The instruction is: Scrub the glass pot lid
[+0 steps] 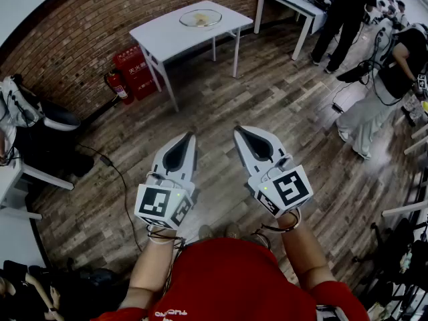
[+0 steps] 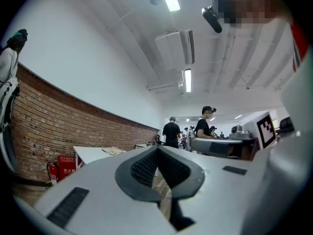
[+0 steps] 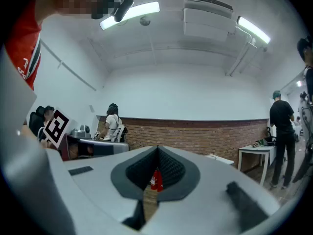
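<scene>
I hold both tools out ahead of my chest, side by side and apart. My left tool (image 1: 190, 136) points toward 1 o'clock and my right tool (image 1: 239, 130) toward 11, so the tips converge. Each tool's jaws are pressed together with nothing between them. My left forearm (image 1: 151, 267) and right forearm (image 1: 305, 249) are bare.

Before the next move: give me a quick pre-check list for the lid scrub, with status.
1. Target found: glass pot lid lies on the white table: ok.
2. Lid within reach: not ok, the table stands far ahead across the floor.
3. Hands free: left gripper empty, jaws together: ok.
4. Likewise right gripper, empty, jaws together: ok.
5. Scrubbing tool in sight: cannot tell.
</scene>
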`<state>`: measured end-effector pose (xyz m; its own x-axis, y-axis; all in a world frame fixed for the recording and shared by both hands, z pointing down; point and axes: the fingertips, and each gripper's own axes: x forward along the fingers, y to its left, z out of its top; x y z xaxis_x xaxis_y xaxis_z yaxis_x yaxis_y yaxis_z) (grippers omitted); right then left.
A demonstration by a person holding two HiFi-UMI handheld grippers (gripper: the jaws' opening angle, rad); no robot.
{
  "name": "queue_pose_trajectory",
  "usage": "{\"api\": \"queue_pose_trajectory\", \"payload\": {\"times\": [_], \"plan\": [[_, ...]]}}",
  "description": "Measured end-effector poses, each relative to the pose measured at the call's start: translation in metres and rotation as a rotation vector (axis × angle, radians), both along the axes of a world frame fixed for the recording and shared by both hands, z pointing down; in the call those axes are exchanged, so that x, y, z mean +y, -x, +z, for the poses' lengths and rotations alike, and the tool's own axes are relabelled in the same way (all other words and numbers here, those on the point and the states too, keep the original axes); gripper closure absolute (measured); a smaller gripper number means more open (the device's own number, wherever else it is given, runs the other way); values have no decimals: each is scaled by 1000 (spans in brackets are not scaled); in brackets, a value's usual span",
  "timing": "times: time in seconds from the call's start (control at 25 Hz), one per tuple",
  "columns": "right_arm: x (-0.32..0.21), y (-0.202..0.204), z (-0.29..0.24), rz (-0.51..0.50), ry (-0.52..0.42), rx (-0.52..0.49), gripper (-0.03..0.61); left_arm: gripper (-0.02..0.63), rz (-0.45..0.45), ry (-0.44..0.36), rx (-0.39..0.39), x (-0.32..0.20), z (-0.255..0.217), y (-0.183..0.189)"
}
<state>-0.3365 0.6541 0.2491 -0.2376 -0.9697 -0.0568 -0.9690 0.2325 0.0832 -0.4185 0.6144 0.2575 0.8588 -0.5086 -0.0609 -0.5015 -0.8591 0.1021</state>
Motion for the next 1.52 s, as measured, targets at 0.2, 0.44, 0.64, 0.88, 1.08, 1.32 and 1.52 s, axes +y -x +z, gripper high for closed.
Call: {"api": "queue_pose_trajectory", "payload": {"times": [0.2, 0.44, 0.64, 0.88, 1.08, 1.32, 1.52], "plan": [[-1, -3, 0, 0, -3, 2, 549, 597, 1, -2, -1, 0, 1, -4], [-2, -9, 0, -3, -3, -9, 549, 597, -3, -1, -5, -2, 2, -9], [-1, -21, -2, -4, -10, -34, 549, 597, -12, 6, -2, -6, 1, -16], [4, -49, 6, -10, 4, -32, 549, 597, -42, 4, -3, -7, 0, -37], [3, -75, 13, -17, 13, -23, 549, 597, -64, 0, -1, -9, 1, -55], [-7, -91, 11, -14, 9, -16, 549, 597, -68, -3, -12, -19, 3, -68], [-27, -108, 16, -3, 10, -21, 549, 597, -57, 0, -19, -39, 10, -83]]}}
